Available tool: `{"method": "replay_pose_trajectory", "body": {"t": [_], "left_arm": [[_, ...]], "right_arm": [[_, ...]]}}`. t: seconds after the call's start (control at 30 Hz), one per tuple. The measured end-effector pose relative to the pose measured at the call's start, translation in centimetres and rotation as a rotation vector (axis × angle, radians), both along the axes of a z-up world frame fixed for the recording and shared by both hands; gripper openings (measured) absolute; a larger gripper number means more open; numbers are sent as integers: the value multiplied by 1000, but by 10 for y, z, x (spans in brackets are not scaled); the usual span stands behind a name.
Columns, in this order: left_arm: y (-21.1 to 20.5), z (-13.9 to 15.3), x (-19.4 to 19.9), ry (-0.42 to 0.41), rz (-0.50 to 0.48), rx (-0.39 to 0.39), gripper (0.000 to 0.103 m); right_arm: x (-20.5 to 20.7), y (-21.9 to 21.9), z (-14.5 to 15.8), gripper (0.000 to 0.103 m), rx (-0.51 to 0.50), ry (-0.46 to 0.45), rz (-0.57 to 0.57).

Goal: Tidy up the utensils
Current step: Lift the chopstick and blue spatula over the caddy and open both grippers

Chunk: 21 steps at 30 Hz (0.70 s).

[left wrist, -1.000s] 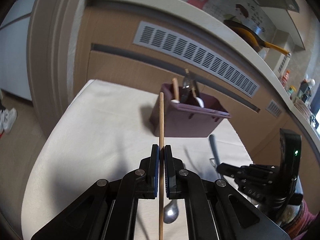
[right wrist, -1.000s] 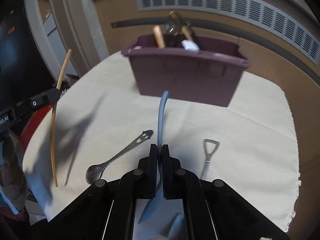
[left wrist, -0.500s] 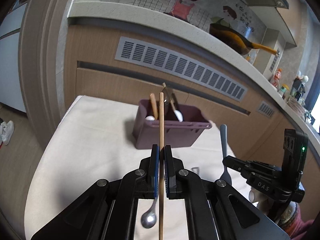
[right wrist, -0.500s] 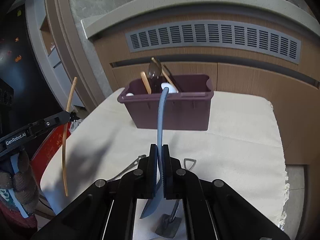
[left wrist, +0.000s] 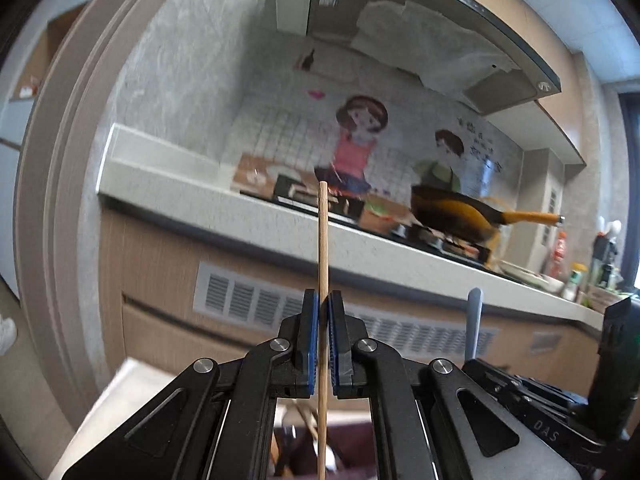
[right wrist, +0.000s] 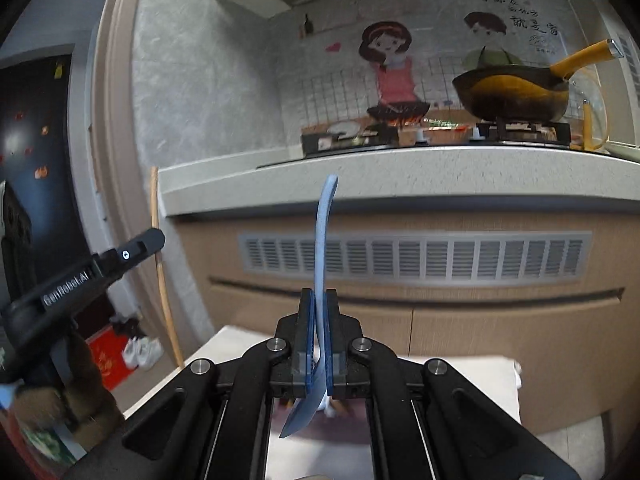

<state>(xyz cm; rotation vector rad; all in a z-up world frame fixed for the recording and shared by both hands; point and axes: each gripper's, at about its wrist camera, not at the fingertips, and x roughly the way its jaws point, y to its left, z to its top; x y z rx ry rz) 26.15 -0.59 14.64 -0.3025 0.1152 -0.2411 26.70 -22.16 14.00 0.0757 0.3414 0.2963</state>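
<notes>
Overhead, both tools were tilted up toward the kitchen wall rather than down at the worktop. The left gripper (left wrist: 323, 312) had its jaws pressed onto a thin wooden chopstick (left wrist: 322, 248), which stood nearly upright, its long axis running straight up through the jaws, with the upper end reaching the level of the counter edge behind and the lower end running out of the bottom of the left wrist view. Beneath that gripper, partly hidden by its frame, a strip of the dark purple utensil bin (left wrist: 352, 448) showed with a few handles in it, too blurred to name.

The right gripper (right wrist: 319, 320) pinched a pale blue plastic knife (right wrist: 322, 240) between its jaws. The handle rose and curved slightly right at the tip; the blade end hung below the jaws, angled down to the left, over the bin (right wrist: 344, 420), which was barely visible there. From the right wrist view the left gripper (right wrist: 154, 240) appeared at the left, holding the chopstick (right wrist: 160, 264) upright, well apart from the knife.

The cloth-covered worktop (right wrist: 472, 376) extended to the right of the bin, with its far edge close to the cabinet front (right wrist: 500, 320) and its vent grille (right wrist: 416, 256). Open air lay around both utensil shafts.
</notes>
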Motion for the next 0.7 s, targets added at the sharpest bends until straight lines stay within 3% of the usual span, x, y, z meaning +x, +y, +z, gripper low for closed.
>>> {"method": "replay_pose_trajectory", "body": {"t": [0.1, 0.43, 0.57, 0.7], "left_arm": [[-8, -12, 23, -13, 23, 4, 5], [-24, -67, 63, 87, 9, 32, 5], [-18, -92, 60, 198, -74, 41, 9], [1, -105, 42, 289, -84, 28, 34]], "right_arm": [[21, -4, -13, 4, -5, 11, 1], [57, 5, -71, 4, -82, 22, -10], [59, 1, -99, 6, -101, 193, 38], [33, -6, -107, 6, -159, 227, 3]]}}
